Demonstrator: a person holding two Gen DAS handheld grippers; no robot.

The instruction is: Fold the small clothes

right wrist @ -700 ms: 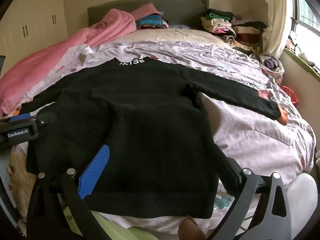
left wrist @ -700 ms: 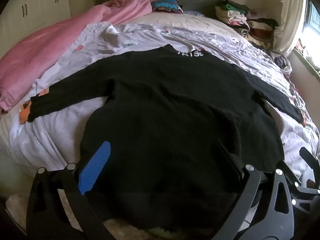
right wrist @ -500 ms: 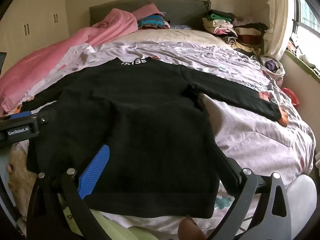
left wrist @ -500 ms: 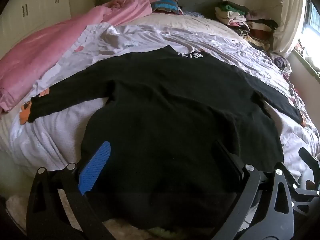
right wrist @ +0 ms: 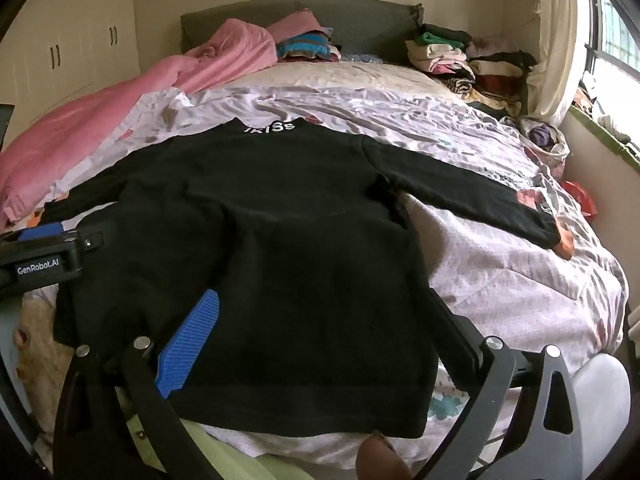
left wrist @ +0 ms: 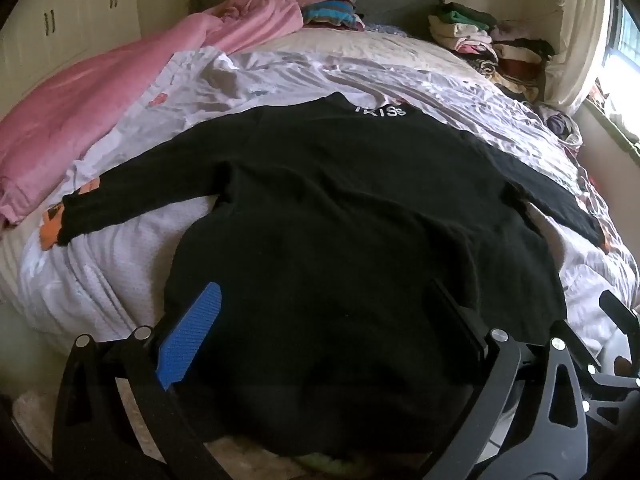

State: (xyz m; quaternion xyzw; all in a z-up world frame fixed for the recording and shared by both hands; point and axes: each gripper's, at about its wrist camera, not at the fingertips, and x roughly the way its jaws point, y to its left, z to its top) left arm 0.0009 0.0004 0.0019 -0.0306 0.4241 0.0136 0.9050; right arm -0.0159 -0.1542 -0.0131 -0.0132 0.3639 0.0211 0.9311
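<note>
The black sweater (left wrist: 352, 216) lay flat on the bed's pale quilt (right wrist: 500, 280), collar toward the headboard (right wrist: 360, 16), hem at the near edge; its long axis ran foot to head, sleeves spread sideways. Your left gripper (left wrist: 324, 320) and right gripper (right wrist: 324, 320) hung over the hem, jaws spread wide, gripping nothing. Versus the earlier frames: no visible change.

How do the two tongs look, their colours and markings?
Both tongs, left and right, have black skeletal frames with triangular cut-outs and silver rivets. One finger carries a ribbed blue pad. The left body reads "GenRobot.AI" in white.
</note>
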